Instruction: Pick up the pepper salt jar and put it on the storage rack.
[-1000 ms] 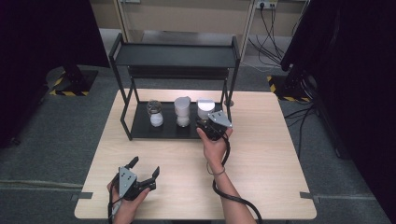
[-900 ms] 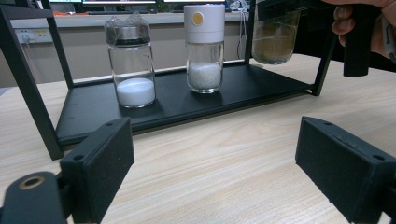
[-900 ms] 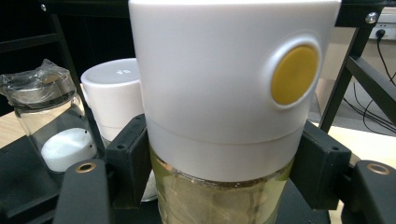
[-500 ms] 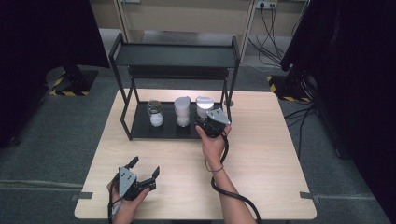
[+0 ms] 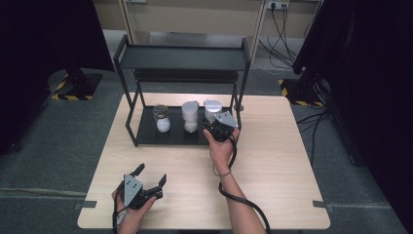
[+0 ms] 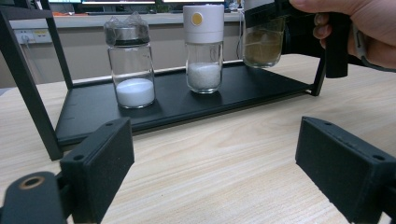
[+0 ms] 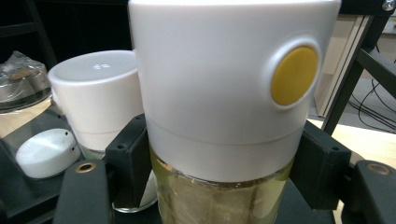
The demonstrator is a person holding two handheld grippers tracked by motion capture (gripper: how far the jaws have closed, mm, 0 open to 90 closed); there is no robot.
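A jar with a white cap, a yellow dot and brownish contents (image 7: 224,84) sits between the pads of my right gripper (image 7: 227,163), which is shut on it just under the cap. In the high view this jar (image 5: 211,108) is at the right end of the black rack's lower shelf (image 5: 146,134), with the right gripper (image 5: 213,123) at its near side. Whether the jar rests on the shelf I cannot tell. My left gripper (image 5: 151,174) stays open near the table's front left, nothing between its jaws (image 6: 223,163).
On the same shelf stand a white-capped grinder with white grains (image 6: 202,46) and a glass jar of white powder (image 6: 132,60). The rack's upper shelf (image 5: 180,58) overhangs them. Its right front post (image 6: 335,46) is beside the person's right hand. Bare wood lies between the grippers.
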